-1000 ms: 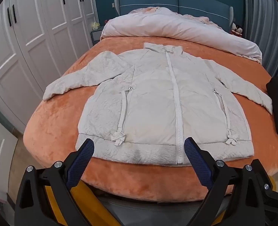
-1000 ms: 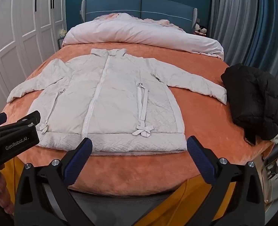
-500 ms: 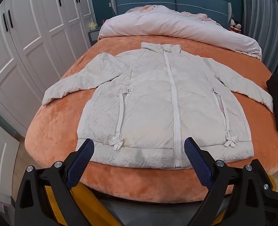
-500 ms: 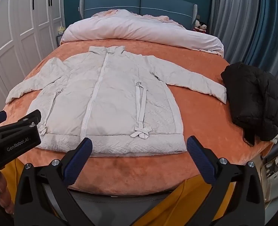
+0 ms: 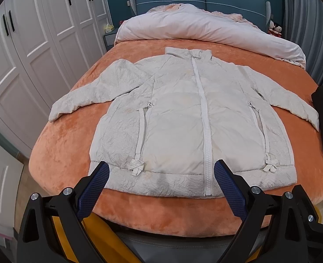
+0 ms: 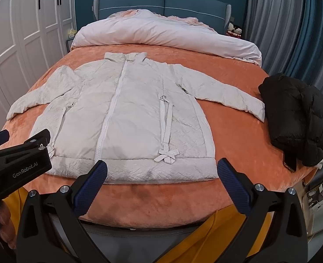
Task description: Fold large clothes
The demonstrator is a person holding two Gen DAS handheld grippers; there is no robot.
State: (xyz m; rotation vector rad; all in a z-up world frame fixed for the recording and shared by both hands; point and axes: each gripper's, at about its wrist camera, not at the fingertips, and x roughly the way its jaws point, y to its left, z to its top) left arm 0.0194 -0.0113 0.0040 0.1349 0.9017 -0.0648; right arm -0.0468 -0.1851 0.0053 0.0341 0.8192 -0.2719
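A pale grey padded jacket lay spread flat and front-up on the orange plush blanket of the bed, zipped shut along its white centre zipper, collar toward the headboard and hem toward the foot edge. Both sleeves stretched outward and slightly down from the shoulders. A small bow sat at the lower end of each pocket zipper, just above the quilted hem band.

The left gripper hung at the foot of the bed with its jaws spread wide and nothing between them; its blue-padded fingertips framed the hem left of the centre zipper without touching the fabric. The right gripper was likewise spread and empty, its fingertips framing the hem's right portion and corner, clear of the cloth.

In the right wrist view, the left gripper's black body showed at the left edge near the jacket's lower left corner. A black puffer jacket lay bundled at the bed's right side, just beside the pale jacket's right cuff. A rolled pinkish-white duvet lay across the head of the bed before the blue headboard. White wardrobe doors stood along the left.
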